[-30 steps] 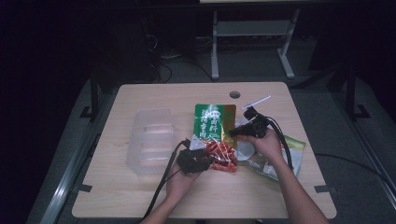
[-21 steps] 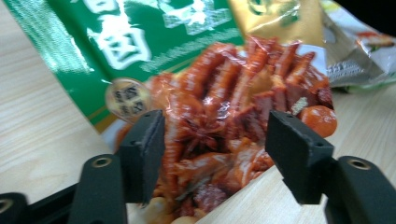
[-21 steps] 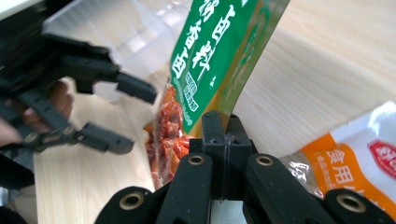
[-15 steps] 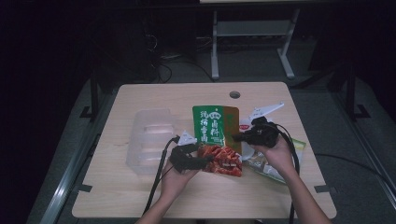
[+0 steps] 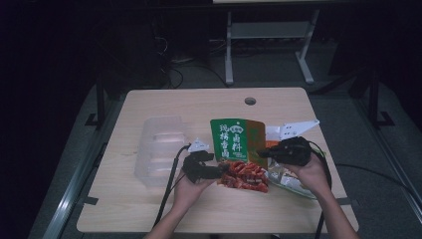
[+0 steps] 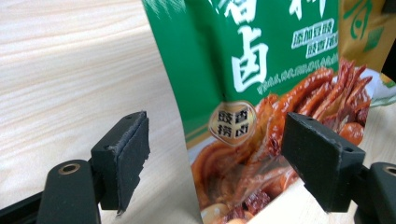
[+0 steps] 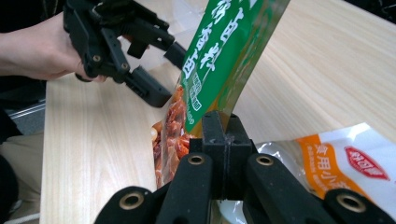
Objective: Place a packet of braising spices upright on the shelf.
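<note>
The green snack pouch (image 5: 238,149) stands tilted above the desk (image 5: 149,209), its edge pinched by the right tongs (image 7: 223,128) — pressed together on it. The left tongs (image 6: 217,158) have just been opening and stand spread, the pouch's lower corner between the pads — apparently untouched.

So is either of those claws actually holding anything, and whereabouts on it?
Yes. The right gripper pinches the green packet at its side edge. The left gripper has just been opening; the packet's lower corner sits between its jaws, unpressed.
</note>
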Tool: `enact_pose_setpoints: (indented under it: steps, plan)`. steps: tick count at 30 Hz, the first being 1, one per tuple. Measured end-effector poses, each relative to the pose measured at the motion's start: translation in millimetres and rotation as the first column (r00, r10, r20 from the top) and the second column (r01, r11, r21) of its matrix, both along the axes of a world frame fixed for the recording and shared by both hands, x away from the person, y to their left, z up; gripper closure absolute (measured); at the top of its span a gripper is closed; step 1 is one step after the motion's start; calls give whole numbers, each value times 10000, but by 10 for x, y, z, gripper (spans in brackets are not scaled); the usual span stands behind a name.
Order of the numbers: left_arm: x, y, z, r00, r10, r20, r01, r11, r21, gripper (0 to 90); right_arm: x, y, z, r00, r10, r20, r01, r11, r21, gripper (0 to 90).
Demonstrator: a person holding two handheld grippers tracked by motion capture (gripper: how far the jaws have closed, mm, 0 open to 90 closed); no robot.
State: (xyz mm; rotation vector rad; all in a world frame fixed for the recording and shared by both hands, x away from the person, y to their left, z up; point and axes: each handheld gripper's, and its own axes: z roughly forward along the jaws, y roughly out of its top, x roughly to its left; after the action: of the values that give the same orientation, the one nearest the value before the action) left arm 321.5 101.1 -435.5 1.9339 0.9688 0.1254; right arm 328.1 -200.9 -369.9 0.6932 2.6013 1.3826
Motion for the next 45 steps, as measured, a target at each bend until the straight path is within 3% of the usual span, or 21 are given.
enact_pose_setpoints:
  steps: [3,7,13,14,15,21,30,37,41,42,45]
  plan:
    - [43,-4,-14,9995,-265,-197,259,9992,-317,254,-18,-16,-1,9999,122,37,-122,9999,-44,899]
    - [80,-38,-37,9952,-771,-605,718,9937,-859,363,-34,-1,11,9995,272,180,-272,9996,6,899]
    - [67,-37,-42,9941,-947,-536,900,9924,-841,481,-19,1,-9,9998,210,49,-210,9997,-105,898]
    - [53,-11,-33,9940,-1040,-325,1001,9895,-1043,623,-17,-11,-25,10000,83,-22,-83,9999,-145,898]
    - [41,-5,-21,9939,-1064,-301,1025,9885,-1109,665,-17,-18,-33,10000,33,-20,-33,9999,-106,898]
    - [-10,-32,3,9911,-1319,-179,1297,9871,-938,808,-6,-75,-127,9992,-189,-359,196,9996,193,896]
    - [-93,-40,73,9878,-1461,538,1474,9889,-211,847,8,-16,-165,9954,-137,-947,153,9997,166,798]
    - [-132,-25,88,9857,-1546,667,1543,9880,89,848,46,91,-195,9893,-290,-1433,317,9994,169,694]
    - [-150,-3,93,9833,-1623,822,1603,9866,311,848,56,152,-198,9886,-300,-1476,317,9995,90,700]
    - [-153,5,93,9826,-1647,853,1621,9861,370,848,61,159,-198,9854,-324,-1669,351,9993,130,707]
    - [-165,28,98,9824,-1666,844,1640,9858,365,847,67,171,-203,9824,-189,-1861,238,9994,244,798]
